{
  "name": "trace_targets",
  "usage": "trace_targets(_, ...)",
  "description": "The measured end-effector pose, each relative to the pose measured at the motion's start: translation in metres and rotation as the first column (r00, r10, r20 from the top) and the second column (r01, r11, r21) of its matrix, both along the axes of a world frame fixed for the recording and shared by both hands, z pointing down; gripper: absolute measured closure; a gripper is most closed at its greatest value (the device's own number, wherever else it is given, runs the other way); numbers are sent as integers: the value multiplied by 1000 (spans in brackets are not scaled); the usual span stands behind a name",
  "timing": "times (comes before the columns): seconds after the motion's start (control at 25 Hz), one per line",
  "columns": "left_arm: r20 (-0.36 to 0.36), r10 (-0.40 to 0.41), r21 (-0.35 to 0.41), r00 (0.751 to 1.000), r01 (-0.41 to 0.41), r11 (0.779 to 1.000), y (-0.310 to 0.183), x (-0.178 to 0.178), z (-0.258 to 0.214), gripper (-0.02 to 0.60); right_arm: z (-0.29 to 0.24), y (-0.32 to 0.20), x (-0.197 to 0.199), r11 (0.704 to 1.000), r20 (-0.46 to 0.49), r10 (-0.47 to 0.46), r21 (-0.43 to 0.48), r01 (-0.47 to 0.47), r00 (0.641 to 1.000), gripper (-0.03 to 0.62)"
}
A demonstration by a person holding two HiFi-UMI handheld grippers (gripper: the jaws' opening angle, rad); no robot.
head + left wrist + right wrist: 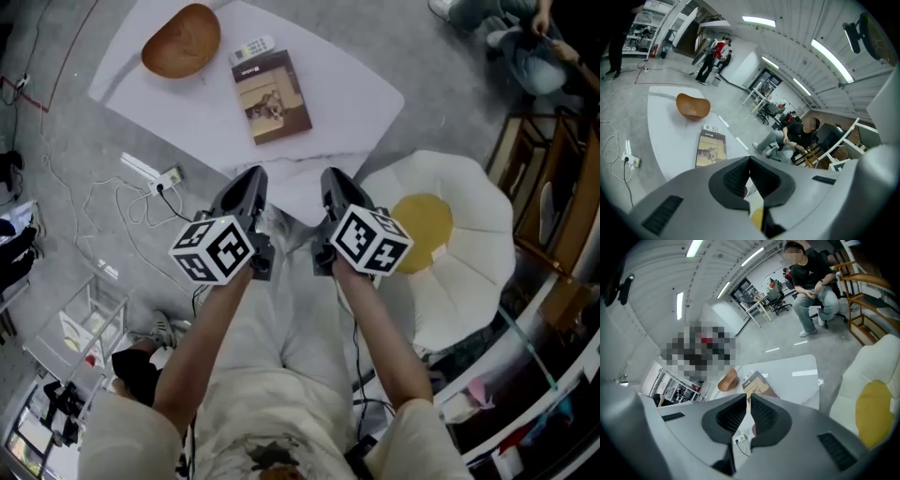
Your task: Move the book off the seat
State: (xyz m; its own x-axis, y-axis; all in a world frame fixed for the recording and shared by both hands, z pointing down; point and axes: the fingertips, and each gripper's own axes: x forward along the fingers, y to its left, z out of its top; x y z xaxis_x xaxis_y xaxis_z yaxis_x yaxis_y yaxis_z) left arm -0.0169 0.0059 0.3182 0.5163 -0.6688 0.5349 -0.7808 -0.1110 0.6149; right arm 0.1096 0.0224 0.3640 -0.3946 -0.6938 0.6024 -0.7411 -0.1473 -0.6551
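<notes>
A grey concrete floor (pixel 75 141) carries a low white desk (pixel 356 94) and, to its right, a white petal-shaped seat (pixel 469 216) with a yellow centre. In the head view the book (pixel 271 96) lies flat on the desk, cover up, apart from the seat; a wooden bowl (pixel 182 40) and a remote (pixel 253 48) sit beyond it, and a power strip (pixel 150 171) lies on the floor. The left tool (pixel 251 178) and right tool (pixel 334 180) hang side by side over the person's lap, short of the desk. The left gripper view alone shows ceiling lights and standing people (pixel 710 58); its tool (pixel 749 161) has its jaws together, empty, the book (pixel 711 148) beyond. The right gripper view adds a seated person (pixel 811 277) and the seat (pixel 862 376); its tool (pixel 749 401) is likewise closed on nothing.
</notes>
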Motion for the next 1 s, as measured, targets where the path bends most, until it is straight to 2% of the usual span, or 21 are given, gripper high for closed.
trace_targets(0.24,-11,24,15,1000,-24,1000,27,3,-58,571,-61,25,6,999,-38,-9,35,10,999,560)
trace_targets(0.44,-37,55,60,998,-53,997,36,10,-107,571,-111,41,18,995,-78,-16,93,24,997,560)
trace_targets(0.56,-27,90,94,996,-87,992,44,16,-137,571,-139,51,25,992,-84,-10,126,20,996,560)
trace_targets(0.84,4,188,165,982,-186,969,78,33,-194,571,-197,77,29,979,-63,20,204,-7,998,560)
trace_targets(1.0,30,231,205,973,-232,951,107,41,-223,571,-237,98,24,960,-99,-20,275,47,995,560)
